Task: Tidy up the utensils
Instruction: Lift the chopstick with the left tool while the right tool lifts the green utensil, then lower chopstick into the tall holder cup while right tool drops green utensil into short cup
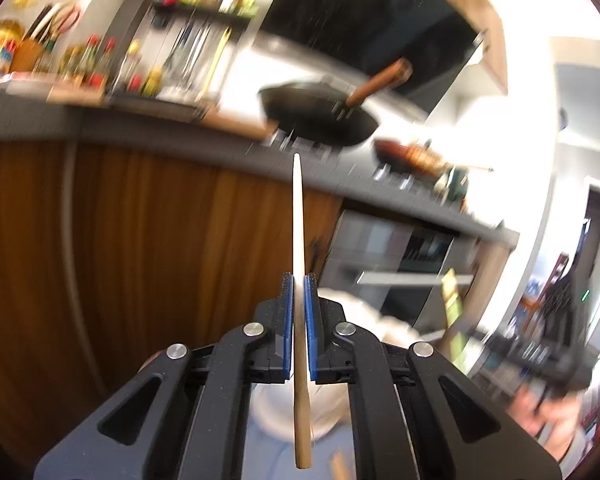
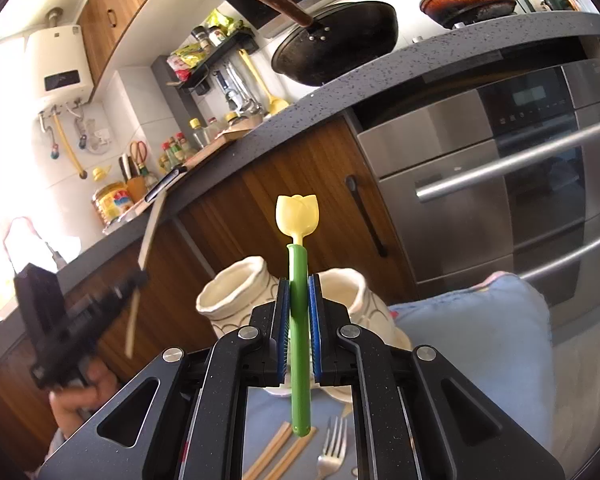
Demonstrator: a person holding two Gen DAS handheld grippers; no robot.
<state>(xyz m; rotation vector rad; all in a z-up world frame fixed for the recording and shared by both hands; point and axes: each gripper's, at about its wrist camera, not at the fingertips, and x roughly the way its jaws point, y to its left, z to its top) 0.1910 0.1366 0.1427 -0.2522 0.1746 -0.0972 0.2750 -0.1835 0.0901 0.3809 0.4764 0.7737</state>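
The left gripper (image 1: 299,280) is holding a single wooden chopstick (image 1: 299,220), its jaws pinching the stick near mid-length so that the thin tip is pointing up and away and the thick end is hanging below the jaws. The right gripper (image 2: 299,280) is holding a green-handled utensil with a yellow tulip-shaped head (image 2: 297,216), its jaws pinching the green stem with the head standing above them. Two cream ceramic holders are standing just beyond the right gripper: the left holder (image 2: 236,292) and the right holder (image 2: 348,284), both resting on a table covered by a blue cloth (image 2: 472,344). Two more chopsticks (image 2: 280,452) and a fork (image 2: 332,444) are lying on the cloth below the gripper, still waiting to be sorted. In the right wrist view the left gripper (image 2: 140,278) is appearing at the left, well apart from the holders and blurred. Risk is arising mainly from the slim chopstick: gripped at one narrow point, it is likely to pivot between the pads and arrive tilted, striking a holder rim instead of entering. A hard contact is liable to tip a holder. With both grippers working near the same holders, a collision between them is also possible.
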